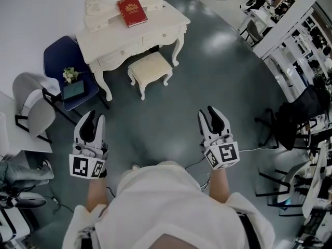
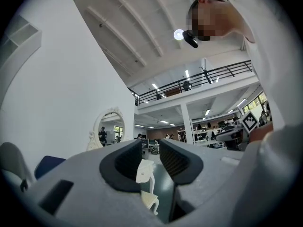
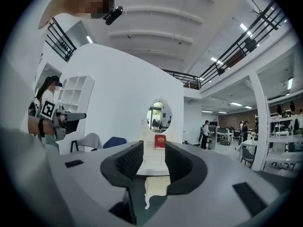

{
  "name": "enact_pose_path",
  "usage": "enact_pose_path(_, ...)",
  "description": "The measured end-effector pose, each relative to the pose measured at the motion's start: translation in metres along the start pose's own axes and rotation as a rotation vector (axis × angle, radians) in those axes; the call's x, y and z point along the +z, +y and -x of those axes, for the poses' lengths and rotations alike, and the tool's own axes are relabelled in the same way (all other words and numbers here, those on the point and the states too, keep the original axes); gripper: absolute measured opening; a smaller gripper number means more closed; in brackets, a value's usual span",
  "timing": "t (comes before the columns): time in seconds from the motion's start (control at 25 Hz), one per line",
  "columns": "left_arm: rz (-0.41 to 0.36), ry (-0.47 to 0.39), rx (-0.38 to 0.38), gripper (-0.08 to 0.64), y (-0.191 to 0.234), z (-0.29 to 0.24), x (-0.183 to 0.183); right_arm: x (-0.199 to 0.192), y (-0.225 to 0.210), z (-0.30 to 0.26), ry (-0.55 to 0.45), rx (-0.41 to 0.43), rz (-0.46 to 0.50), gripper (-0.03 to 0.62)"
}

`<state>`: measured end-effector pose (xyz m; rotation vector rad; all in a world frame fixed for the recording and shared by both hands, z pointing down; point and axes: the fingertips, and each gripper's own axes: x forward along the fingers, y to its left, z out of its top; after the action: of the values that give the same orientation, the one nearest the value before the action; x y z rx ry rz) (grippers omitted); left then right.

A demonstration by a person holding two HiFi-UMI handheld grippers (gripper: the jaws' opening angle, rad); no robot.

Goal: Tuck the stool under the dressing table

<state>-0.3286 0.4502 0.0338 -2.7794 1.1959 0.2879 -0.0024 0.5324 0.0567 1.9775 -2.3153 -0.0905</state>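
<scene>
Jaws of your left gripper [image 1: 93, 118] and right gripper [image 1: 207, 113] stand slightly apart, holding nothing. The stool [image 1: 150, 68] sits before the dressing table [image 1: 167, 13], seemingly not yet tucked.

The dressing table [image 1: 166, 14] stands far off, against the wall. A book [image 1: 132, 11] lies on it, in front of the mirror [image 3: 160, 112]. The stool [image 1: 150, 66] stands just on the near side of the table. Left of the table is a chair [image 1: 57, 56] with a tablet [image 1: 73, 90] and flowers [image 1: 70, 74] on it. The left gripper [image 1: 93, 115] and right gripper [image 1: 206, 111] are near, well apart from the stool.
</scene>
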Motion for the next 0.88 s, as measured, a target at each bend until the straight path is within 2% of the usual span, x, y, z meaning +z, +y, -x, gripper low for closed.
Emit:
enact_pose_path(0.04,0.004,0.011,0.005,0.131,0.001,-0.001,-0.003,-0.001,-0.005,0.000,0.003,-0.008,-0.002,0.142)
enact_pose_path(0.12,0.010,0.038,0.010,0.167,0.002,-0.004,-0.011,-0.002,-0.016,0.003,0.012,-0.025,0.003,0.206)
enact_pose_path(0.16,0.011,0.048,0.016,0.190,0.002,-0.004,-0.013,-0.003,-0.021,0.004,0.021,-0.030,0.010,0.272)
enact_pose_path(0.2,0.008,0.054,0.027,0.230,0.003,-0.005,-0.016,-0.005,-0.026,0.006,0.030,-0.033,0.019,0.321)
enact_pose_path(0.32,-0.022,0.075,0.072,0.400,0.007,-0.006,-0.023,-0.010,-0.039,0.013,0.043,-0.045,0.030,0.392)
enact_pose_path(0.36,-0.037,0.087,0.083,0.435,0.007,-0.007,-0.025,-0.011,-0.044,0.016,0.042,-0.053,0.023,0.409)
enact_pose_path(0.48,-0.067,0.109,0.091,0.473,-0.004,-0.011,-0.027,-0.018,-0.057,0.026,0.048,-0.071,0.005,0.445)
enact_pose_path(0.6,-0.055,0.128,0.082,0.477,-0.019,-0.018,-0.034,-0.027,-0.065,0.031,0.071,-0.056,0.010,0.445)
enact_pose_path(0.88,-0.032,0.179,0.066,0.477,-0.061,-0.032,-0.058,-0.067,-0.061,0.033,0.180,0.052,0.101,0.445)
